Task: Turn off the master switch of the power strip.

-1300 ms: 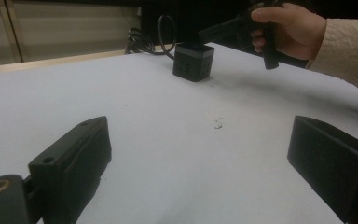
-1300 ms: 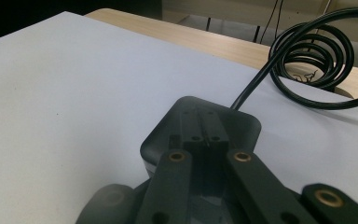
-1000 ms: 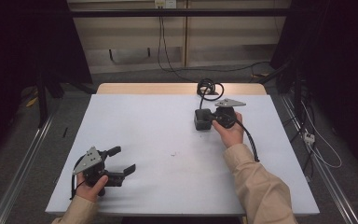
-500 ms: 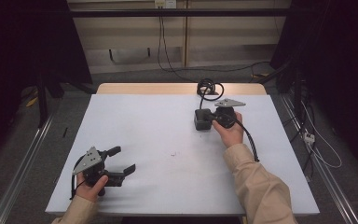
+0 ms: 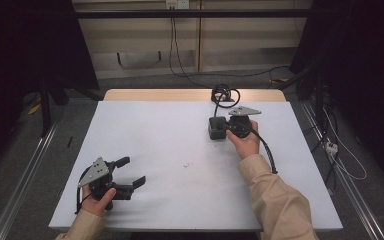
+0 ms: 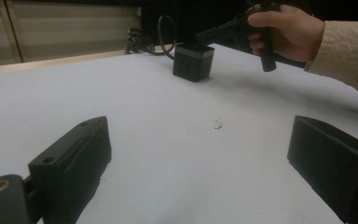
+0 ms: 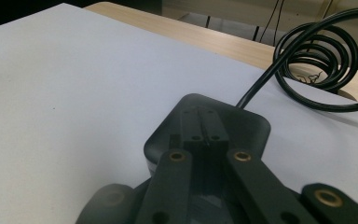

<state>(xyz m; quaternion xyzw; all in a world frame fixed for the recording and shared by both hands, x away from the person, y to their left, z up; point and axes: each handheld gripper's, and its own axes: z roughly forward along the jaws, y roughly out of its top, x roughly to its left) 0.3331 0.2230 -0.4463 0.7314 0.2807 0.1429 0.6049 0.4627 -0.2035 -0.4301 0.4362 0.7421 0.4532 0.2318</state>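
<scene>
We work at a white table (image 5: pixel 180 135) with bare wood at its far edge. On the far right part sits a dark box (image 5: pixel 216 128), squarish with rounded corners, and its black cord (image 5: pixel 225 94) coils on the wood behind it. Our right gripper (image 7: pixel 203 122) hovers directly over the box top, jaws pressed together on nothing; we can't tell if the tips touch the lid. Our left gripper (image 5: pixel 130 173) rests near the front left corner, well apart, jaws spread wide and empty. A few dark crumbs (image 5: pixel 186 164) lie mid-table.

We judge the risks thus: pressing down with the jaws together could skid the box, and the stiff coil could drag it sideways.
</scene>
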